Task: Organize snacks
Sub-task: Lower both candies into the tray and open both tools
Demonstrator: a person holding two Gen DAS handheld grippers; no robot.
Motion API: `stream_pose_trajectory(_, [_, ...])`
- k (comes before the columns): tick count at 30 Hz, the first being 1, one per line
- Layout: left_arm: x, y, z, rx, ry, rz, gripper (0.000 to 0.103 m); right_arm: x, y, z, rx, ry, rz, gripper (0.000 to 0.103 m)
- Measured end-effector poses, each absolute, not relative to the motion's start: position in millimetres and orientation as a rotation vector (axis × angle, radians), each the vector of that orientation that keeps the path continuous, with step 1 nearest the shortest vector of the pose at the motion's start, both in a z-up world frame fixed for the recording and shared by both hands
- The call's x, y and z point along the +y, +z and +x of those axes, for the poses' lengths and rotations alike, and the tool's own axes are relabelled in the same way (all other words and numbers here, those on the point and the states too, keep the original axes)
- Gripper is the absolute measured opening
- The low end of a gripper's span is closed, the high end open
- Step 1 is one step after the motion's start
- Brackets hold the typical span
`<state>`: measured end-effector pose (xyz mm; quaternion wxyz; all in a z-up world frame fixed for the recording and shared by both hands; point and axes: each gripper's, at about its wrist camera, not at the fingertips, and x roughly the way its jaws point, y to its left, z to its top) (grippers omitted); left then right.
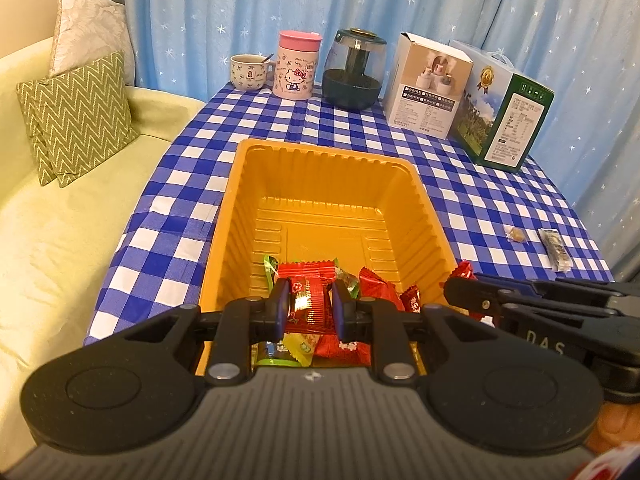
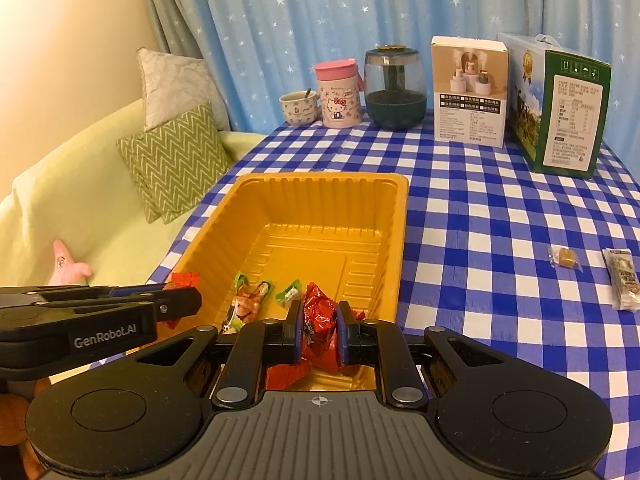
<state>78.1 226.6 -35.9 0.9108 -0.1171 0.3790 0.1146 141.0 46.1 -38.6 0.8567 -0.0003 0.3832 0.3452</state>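
A pale green sofa (image 1: 60, 248) fills the nine o'clock side of the left wrist view, with a green zigzag cushion (image 1: 76, 116) leaning against a white cushion (image 1: 90, 28) at ten o'clock. The table (image 2: 500, 216), under a blue and white checked cloth, runs from the centre out to three o'clock in the right wrist view.

On the table sits a yellow plastic tray (image 1: 332, 200), central in both views, its far half bare. A small heap of snacks (image 1: 340, 344) in red, green and yellow wrappers lies in its near end at six o'clock.

Along the table's far edge, from eleven to two o'clock, stand a patterned mug (image 1: 250, 72), a pink cartoon tumbler (image 1: 296, 66), a dark green glass jar (image 1: 354, 70), a white box (image 1: 426, 84) and a green box (image 1: 508, 112).

The left gripper (image 1: 310, 308) is closed on a red snack packet (image 1: 310, 300) over the tray's near end. The right gripper (image 2: 319, 330) is clamped on a crinkled red wrapper (image 2: 318, 320), also over the tray's near end.

At three o'clock in the right wrist view, well apart from the tray, a clear-wrapped candy (image 2: 565, 258) lies on the table just beside a long pale packet (image 2: 622, 280).
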Motion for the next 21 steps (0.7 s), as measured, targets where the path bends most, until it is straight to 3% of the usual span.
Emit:
stream_pose_trajectory(4, [230.2,-39.7,87.2,0.783,0.213,-0.248,0.021,45.5,-41.5,143.6,0.815,0.719,0.009,0.017])
stream_pose_trajectory(7, [232.8,-39.3,90.5,0.779,0.213,-0.247,0.033,45.1,-42.5,143.5,0.819,0.716,0.013,0.017])
stream_pose_trajectory(21, [237.6,-40.9,63.7,0.794,0.258,-0.205,0.035,47.5,-36.6,140.7,0.809,0.725,0.025,0.017])
